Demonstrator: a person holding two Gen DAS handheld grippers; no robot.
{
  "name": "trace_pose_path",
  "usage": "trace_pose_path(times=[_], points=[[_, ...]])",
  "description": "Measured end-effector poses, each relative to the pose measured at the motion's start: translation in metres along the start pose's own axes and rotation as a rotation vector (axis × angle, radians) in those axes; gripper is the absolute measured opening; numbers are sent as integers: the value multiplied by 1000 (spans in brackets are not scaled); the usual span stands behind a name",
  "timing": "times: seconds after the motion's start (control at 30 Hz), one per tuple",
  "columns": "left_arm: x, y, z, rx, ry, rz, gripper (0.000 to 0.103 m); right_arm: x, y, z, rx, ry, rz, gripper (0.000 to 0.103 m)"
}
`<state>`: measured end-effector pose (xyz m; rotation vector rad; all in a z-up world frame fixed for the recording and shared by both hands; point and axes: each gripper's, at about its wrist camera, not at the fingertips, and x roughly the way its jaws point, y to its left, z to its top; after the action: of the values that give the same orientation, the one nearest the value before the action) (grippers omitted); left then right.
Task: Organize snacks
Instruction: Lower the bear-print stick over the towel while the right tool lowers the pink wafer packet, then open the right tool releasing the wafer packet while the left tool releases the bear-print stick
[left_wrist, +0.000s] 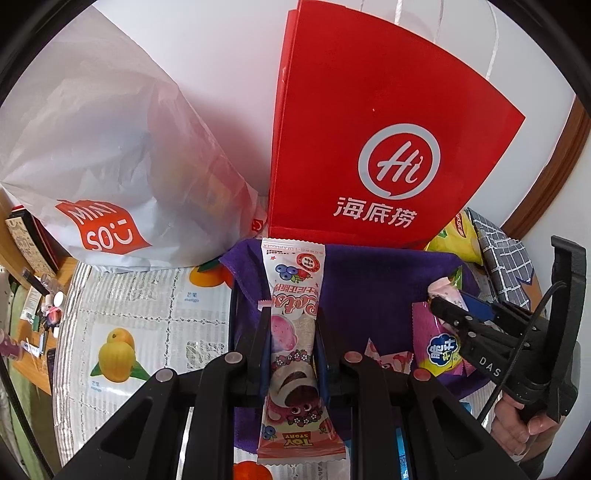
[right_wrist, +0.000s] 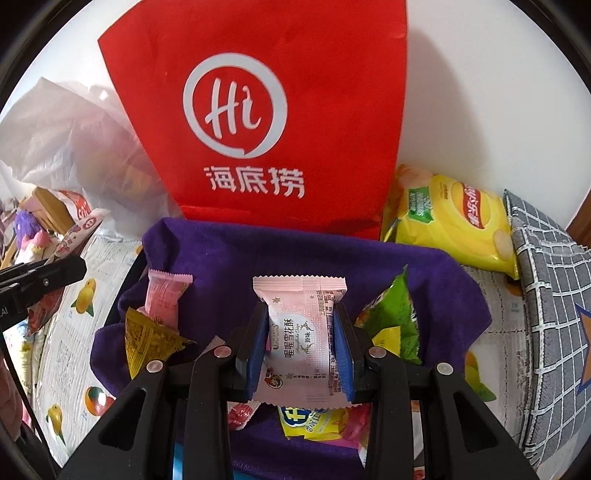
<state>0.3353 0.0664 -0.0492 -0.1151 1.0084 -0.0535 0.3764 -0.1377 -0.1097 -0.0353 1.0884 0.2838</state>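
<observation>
My left gripper (left_wrist: 293, 317) is shut on a long pink Toy Story snack bar (left_wrist: 293, 354), held lengthwise over a container lined with purple cloth (left_wrist: 369, 273). My right gripper (right_wrist: 300, 314) is shut on a small pink-and-white nougat packet (right_wrist: 301, 332) above the same purple cloth (right_wrist: 221, 251). Lying in the cloth are a yellow packet (right_wrist: 147, 339), a pink packet (right_wrist: 166, 295), a green packet (right_wrist: 395, 321) and a yellow-and-blue packet (right_wrist: 310, 421). The left wrist view shows the right gripper (left_wrist: 443, 310) at the right, a hand (left_wrist: 517, 424) on its grip.
A red paper bag (right_wrist: 258, 110) stands right behind the purple cloth, against the white wall. A white plastic shopping bag (left_wrist: 110, 147) sits to its left. A yellow crisp bag (right_wrist: 450, 221) and a grey checked fabric bin (right_wrist: 546, 295) are at the right. A fruit-print tablecloth (left_wrist: 147, 314) covers the table.
</observation>
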Motion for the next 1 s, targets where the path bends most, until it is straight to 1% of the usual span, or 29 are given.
trace_pose_path(times=[0.13, 0.3, 0.47, 0.57, 0.67, 0.8, 0.9, 1.0], points=[[5, -4, -2, 9, 15, 0, 19, 2, 5, -1, -24, 8, -16, 34], [13, -7, -4, 11, 41, -18, 19, 4, 5, -1, -11, 16, -27, 35], [23, -9, -6, 16, 76, -11, 19, 3, 9, -1, -39, 11, -48, 35], [29, -10, -7, 18, 99, -1, 19, 0, 9, 0, -24, 25, -16, 35], [34, -9, -8, 11, 109, 3, 19, -8, 10, 0, -16, 13, 21, 35], [38, -9, -9, 10, 127, 30, 19, -11, 16, -1, -41, 3, 20, 35], [43, -10, -10, 15, 142, 39, 19, -5, 21, -3, -65, 20, -7, 34], [49, -12, -13, 24, 158, 44, 19, 0, 22, -4, -72, 36, -15, 32]])
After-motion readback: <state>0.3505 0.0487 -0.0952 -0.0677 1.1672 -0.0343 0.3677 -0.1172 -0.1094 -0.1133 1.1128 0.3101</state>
